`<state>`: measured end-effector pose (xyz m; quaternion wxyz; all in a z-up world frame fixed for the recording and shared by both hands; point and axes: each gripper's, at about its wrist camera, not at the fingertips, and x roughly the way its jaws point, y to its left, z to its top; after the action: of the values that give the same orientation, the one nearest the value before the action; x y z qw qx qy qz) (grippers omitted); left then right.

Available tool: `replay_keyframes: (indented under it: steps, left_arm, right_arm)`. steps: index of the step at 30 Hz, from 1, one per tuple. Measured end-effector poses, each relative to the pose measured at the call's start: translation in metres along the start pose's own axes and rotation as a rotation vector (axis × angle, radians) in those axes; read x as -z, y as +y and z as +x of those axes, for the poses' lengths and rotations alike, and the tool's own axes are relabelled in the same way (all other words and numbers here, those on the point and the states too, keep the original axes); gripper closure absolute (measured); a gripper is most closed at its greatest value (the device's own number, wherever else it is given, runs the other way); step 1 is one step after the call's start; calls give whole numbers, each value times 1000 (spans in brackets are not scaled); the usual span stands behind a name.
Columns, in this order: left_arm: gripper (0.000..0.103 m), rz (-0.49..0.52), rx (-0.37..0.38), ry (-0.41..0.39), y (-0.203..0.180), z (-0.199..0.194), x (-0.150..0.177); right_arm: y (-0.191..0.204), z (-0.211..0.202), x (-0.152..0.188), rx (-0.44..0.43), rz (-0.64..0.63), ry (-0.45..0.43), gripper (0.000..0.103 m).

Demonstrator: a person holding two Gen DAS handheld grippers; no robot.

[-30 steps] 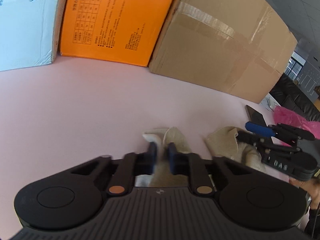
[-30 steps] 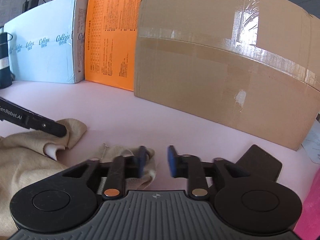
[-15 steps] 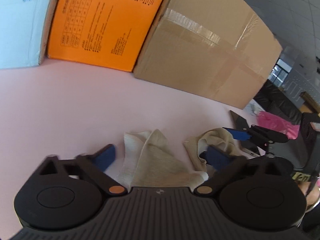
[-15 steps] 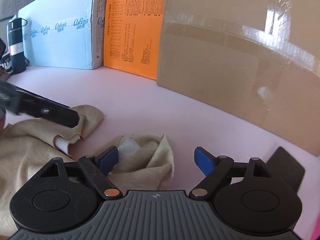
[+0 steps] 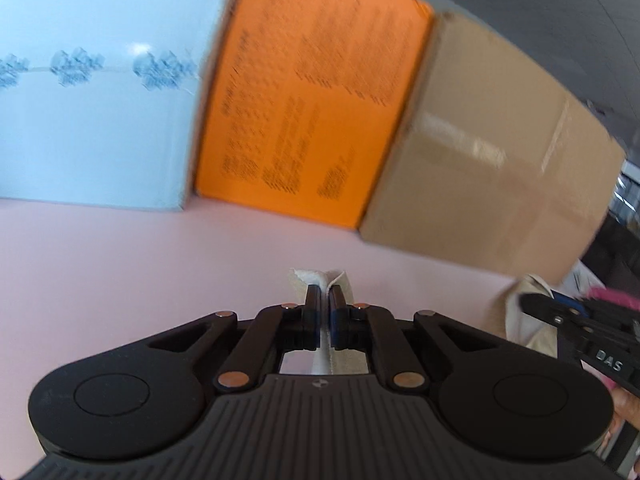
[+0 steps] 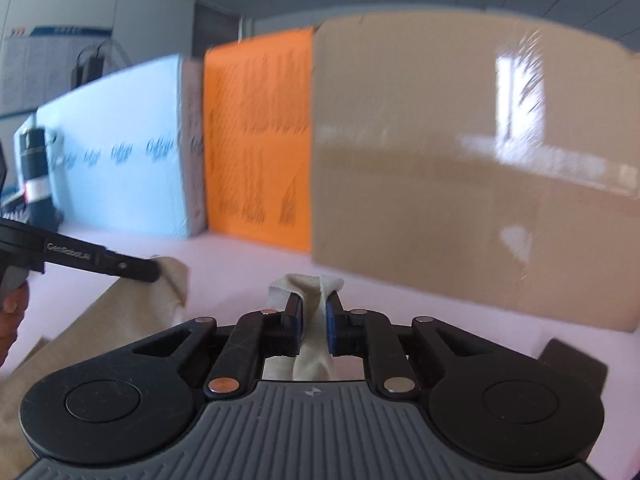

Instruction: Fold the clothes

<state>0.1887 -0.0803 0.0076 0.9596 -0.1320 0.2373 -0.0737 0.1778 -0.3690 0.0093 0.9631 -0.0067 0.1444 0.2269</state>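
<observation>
My left gripper (image 5: 324, 294) is closed on a corner of the beige garment (image 5: 320, 280); a thin pleat of cloth runs back between the fingers and its edge pokes out just past the tips. My right gripper (image 6: 311, 300) is clamped on another corner of the same garment (image 6: 306, 286), with a thicker bunch of cloth pinched between the blue pads (image 6: 331, 312). Both tools point forward toward the boxes, held above the pink table (image 5: 140, 264). In the right wrist view my left tool comes in from the left edge, its tip touching cloth, and the garment hangs and spreads down toward the lower left. In the left wrist view my right tool shows at the right edge with cloth beside it.

Ahead of both grips lies a band of bare pink table (image 6: 240, 264). Beyond it stands a row of boxes, side by side: a light blue box (image 5: 92, 92), an orange box (image 5: 304, 116) and a brown cardboard box (image 5: 492, 172), closing off the far side. A dark flat object (image 6: 572, 364) lies on the table to my right, near the cardboard box. A dark bottle (image 6: 36, 176) stands far left by the blue box.
</observation>
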Motion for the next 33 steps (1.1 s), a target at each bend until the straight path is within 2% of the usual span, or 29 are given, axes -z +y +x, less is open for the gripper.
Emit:
replay_keyframes:
  steps: [3,8,16,18,19,20,21,22,25,26,27,29,33]
  left_arm:
    - [99,-37,-9,-35,10,-6,-5]
    - [99,-68,-36,-19,22,9,-10]
    - [99,-117,-78,6,40,33,-18]
    - [96,-130,-89,13,44,39,-20]
    - [83,-136,-94,16,46,42,-21]
    - [72,-142,-99,19,49,45,-22]
    - [44,-148,-105,22,51,48,-23]
    - [27,-154,-110,25,53,51,-24]
    - [26,-102,-175,74,56,61,-18]
    - [26,-107,-169,68,58,59,-18]
    - [24,-112,-163,61,59,57,-18]
    - [20,-133,-150,43,63,53,-19]
    - [19,-146,-147,43,67,50,-21]
  right_arm:
    - [-2,-11,-3,45,8,-71,92]
    - [-9,-20,-5,91,29,-130,92]
    - [-23,7,-25,153,34,-168,92]
    - [-27,17,-28,172,53,-178,92]
    - [-29,23,-28,183,65,-170,89]
    - [-29,35,-25,183,57,-97,69]
    - [-30,49,-21,179,42,-5,39]
    - [-29,59,-14,159,10,60,34]
    - [-26,73,2,160,-47,167,33]
    - [-27,73,3,143,-44,168,31]
    - [-27,71,2,139,-40,154,21]
    - [-27,67,3,147,-33,128,12]
    - [-32,63,6,150,2,104,9]
